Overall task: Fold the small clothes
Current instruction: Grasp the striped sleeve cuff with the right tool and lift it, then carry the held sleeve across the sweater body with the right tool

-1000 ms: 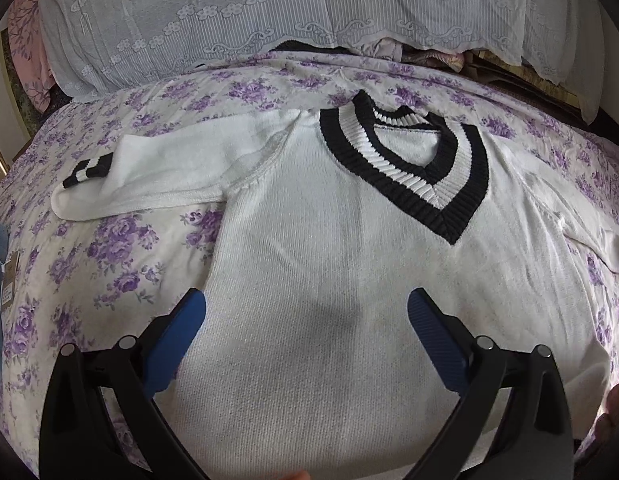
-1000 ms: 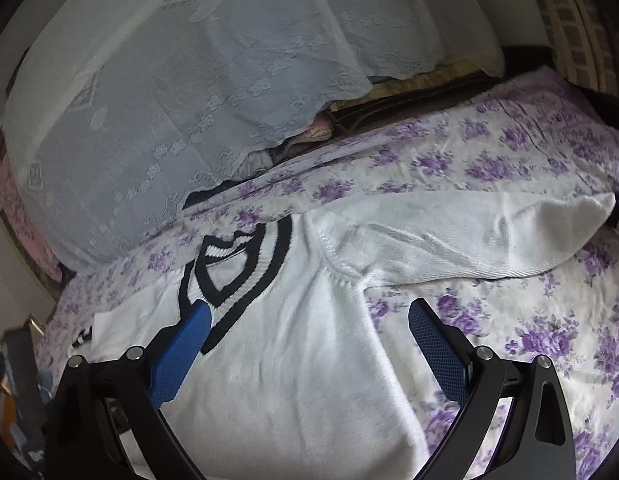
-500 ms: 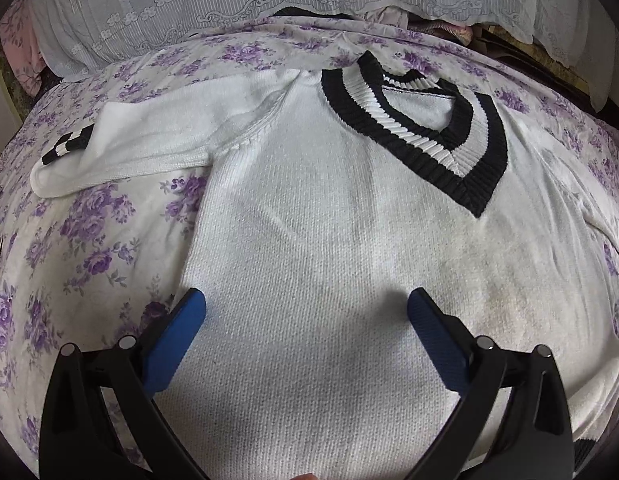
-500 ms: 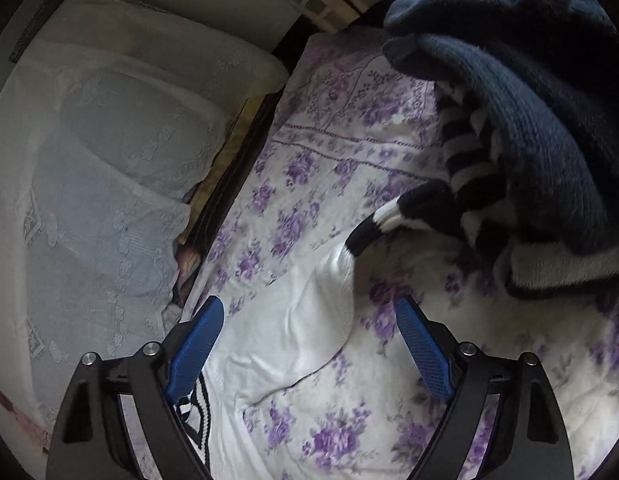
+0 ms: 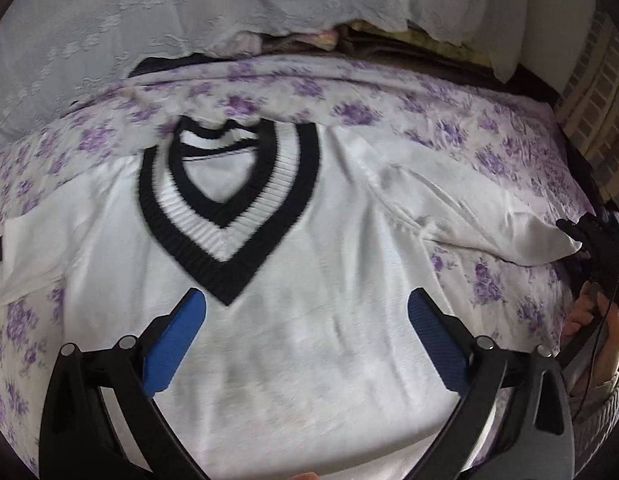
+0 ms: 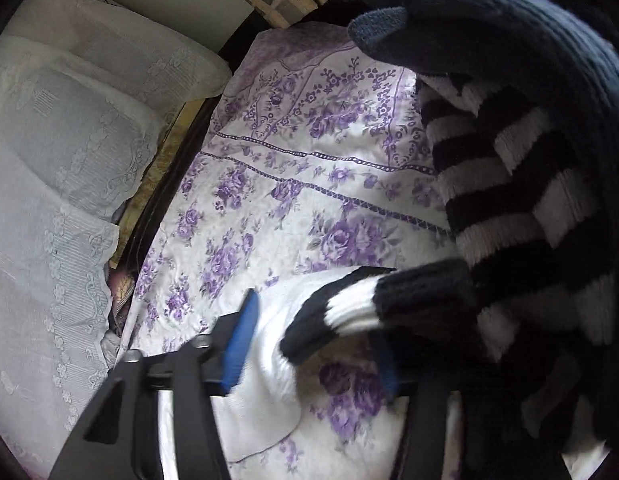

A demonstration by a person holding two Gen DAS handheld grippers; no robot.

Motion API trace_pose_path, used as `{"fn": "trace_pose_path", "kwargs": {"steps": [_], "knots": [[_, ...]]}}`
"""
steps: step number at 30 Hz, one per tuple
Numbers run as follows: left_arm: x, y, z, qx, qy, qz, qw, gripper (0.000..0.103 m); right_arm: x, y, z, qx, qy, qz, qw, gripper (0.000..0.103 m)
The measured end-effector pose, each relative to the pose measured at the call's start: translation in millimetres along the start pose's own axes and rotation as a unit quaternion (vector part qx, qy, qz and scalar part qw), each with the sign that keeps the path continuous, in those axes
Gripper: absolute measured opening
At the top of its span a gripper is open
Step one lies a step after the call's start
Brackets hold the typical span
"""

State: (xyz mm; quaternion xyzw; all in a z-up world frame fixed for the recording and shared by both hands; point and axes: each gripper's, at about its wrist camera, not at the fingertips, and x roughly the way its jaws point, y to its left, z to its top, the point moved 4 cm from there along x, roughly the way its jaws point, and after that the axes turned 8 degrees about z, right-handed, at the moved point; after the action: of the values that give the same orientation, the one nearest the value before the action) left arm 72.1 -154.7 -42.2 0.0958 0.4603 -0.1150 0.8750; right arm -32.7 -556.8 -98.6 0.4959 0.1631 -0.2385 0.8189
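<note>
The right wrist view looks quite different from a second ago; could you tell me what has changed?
The right tongs swung from the sweater's body out along its sleeve to the striped cuff, and their fingers now stand closer together around it, not clearly gripping. The left tongs stayed open above the sweater's chest, and the sweater stayed flat on the floral bedsheet.

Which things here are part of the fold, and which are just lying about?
Job:
- white V-neck sweater
- its striped sleeve cuff
- left tool, open above the sweater body
- right tool, around the cuff

Lying about:
- dark striped knit pile
- lace-covered pillows
- floral bedsheet
</note>
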Motion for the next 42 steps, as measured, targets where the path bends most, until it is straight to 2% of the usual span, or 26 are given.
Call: {"fn": "trace_pose_path", "kwargs": {"steps": [1, 2, 6, 10, 13, 15, 20, 23, 29, 32, 35, 39, 42], "knots": [[11.1, -12.6, 4.1, 0.008, 0.011, 0.0, 0.9999, 0.098, 1.4, 1.5, -0.2, -0.011, -0.001, 0.008, 1.0, 0.016], [19.8, -22.6, 8.0, 0.013, 0.015, 0.003, 0.9998, 0.098, 1.9, 3.9, 0.0, -0.02, -0.004, 0.016, 1.0, 0.01], [50.0, -43.0, 30.6, 0.018, 0.016, 0.045, 0.9987, 0.098, -7.5, 21.6, 4.8, -0.044, -0.024, 0.068, 0.996, 0.01], [89.9, -55.7, 32.9, 0.026, 0.052, 0.07, 0.9958, 0.099, -23.5, 41.8, 9.7, -0.084, -0.058, 0.098, 0.99, 0.01], [91.5, -59.1, 28.4, 0.025, 0.025, 0.086, 0.9957, 0.099, -26.2, 48.3, 10.5, -0.098, -0.059, 0.105, 0.988, 0.01], [88.8, -57.3, 28.7, 0.03, 0.027, 0.082, 0.9959, 0.099, -25.0, 51.5, 8.6, -0.102, -0.05, 0.111, 0.987, 0.01], [74.6, -41.7, 30.2, -0.008, 0.034, 0.018, 0.9992, 0.098, -31.9, 78.4, -3.7, -0.142, -0.033, 0.143, 0.979, 0.01], [71.0, -40.9, 36.8, -0.005, 0.035, 0.001, 0.9994, 0.098, -33.7, 99.8, -21.5, -0.171, -0.01, 0.164, 0.971, 0.01], [54.6, -40.1, 48.6, 0.009, 0.01, -0.012, 0.9998, 0.098, -37.4, 149.6, -63.8, -0.23, 0.031, 0.2, 0.952, 0.01], [51.0, -33.0, 51.9, 0.01, 0.003, -0.006, 0.9999, 0.098, -40.5, 178.7, -88.1, -0.255, 0.052, 0.221, 0.94, 0.01], [47.9, -18.8, 58.1, 0.0, -0.004, 0.003, 1.0, 0.098, -43.6, 206.6, -113.3, -0.275, 0.069, 0.239, 0.929, 0.01], [41.8, 11.8, 66.1, -0.028, -0.016, -0.005, 0.9995, 0.098, -46.7, 244.9, -150.5, -0.305, 0.087, 0.254, 0.914, 0.01], [39.6, 36.7, 69.0, -0.04, -0.023, 0.007, 0.9989, 0.098, -50.6, 273.3, -180.3, -0.329, 0.098, 0.265, 0.901, 0.01]]}}
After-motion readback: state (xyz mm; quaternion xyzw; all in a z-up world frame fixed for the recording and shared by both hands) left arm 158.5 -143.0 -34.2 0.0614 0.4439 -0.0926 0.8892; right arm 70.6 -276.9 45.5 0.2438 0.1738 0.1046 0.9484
